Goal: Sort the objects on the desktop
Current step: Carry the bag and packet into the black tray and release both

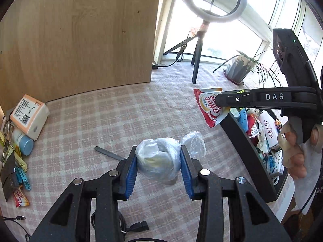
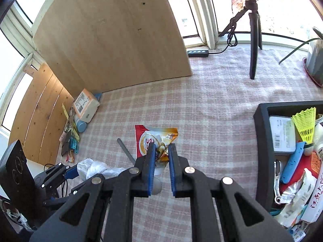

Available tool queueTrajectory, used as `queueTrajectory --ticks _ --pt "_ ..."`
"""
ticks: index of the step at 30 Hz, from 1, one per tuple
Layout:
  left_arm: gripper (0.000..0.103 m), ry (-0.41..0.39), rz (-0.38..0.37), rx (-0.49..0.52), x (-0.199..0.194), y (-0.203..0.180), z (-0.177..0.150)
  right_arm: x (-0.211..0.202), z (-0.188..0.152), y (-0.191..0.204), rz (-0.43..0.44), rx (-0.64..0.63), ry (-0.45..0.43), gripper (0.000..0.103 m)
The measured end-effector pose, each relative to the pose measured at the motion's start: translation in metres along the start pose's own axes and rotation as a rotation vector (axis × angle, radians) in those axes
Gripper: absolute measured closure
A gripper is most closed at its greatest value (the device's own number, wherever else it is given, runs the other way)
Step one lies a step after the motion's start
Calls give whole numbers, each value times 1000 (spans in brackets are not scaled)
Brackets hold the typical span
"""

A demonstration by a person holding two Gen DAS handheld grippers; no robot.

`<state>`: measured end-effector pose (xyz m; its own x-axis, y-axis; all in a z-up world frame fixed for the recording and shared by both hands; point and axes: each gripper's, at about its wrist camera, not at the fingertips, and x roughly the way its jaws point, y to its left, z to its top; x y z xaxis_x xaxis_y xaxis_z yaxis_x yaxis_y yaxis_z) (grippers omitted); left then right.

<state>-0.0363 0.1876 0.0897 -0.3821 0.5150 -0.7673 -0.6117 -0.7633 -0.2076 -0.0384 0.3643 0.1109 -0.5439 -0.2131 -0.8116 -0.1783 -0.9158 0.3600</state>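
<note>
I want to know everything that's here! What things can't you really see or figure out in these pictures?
- What is inside the clear plastic bag: left wrist view, crinkled plastic blurs it.
- Bottom of the black bin: both views, piled items cover it and the picture edge cuts it off.
- Print on the orange-and-white box: too small to read.
- Lower end of the coffee packet: right wrist view, the right tool covers it.

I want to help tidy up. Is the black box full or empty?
Nearly full. The black box is piled with packets, a blue case and a yellow shuttlecock; little of its floor shows.
</note>
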Motion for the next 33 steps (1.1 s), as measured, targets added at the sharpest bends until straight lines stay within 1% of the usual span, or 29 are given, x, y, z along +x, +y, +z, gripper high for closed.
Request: queueTrajectory --ticks 3,8,12,16,19,22,24,25,26,28,29,31,33 --pt "66 9 -42 39 11 -33 13 -33 3 -49 -78 65 -51 90" --pt "66 24 -122 133 28 -102 27 -83 2 -132 -190 197 -105 90" --pt "66 51 -192 200 39 -156 28 -115 -8 -183 -272 273 -140 90" --pt "66 77 -245 264 48 -204 23 -137 -20 -222 -307 344 -158 90" --pt "66 87 -272 300 50 -233 20 -146 -28 -241 -333 376 -159 90" --pt "66 78 -296 329 50 -257 20 -154 -33 -253 -348 397 -167 90" --pt "65 98 -328 334 53 -270 21 -157 -34 -258 -353 406 -170 90" --pt "62 119 -343 340 55 -277 21 -158 -34 -261 -359 411 -171 90" --pt "61 126 -341 350 55 -283 20 -159 -34 -263 -361 414 -169 87" --pt "55 113 -309 363 51 -288 19 -162 -34 -267 -351 422 -167 84" --pt "54 102 -310 366 48 -286 18 -164 -35 -266 -344 425 -166 78" --pt "51 92 -291 372 42 -281 17 -169 -34 -263 -347 417 -183 72" --pt "51 87 -275 373 38 -272 17 -171 -33 -256 -349 402 -193 72"
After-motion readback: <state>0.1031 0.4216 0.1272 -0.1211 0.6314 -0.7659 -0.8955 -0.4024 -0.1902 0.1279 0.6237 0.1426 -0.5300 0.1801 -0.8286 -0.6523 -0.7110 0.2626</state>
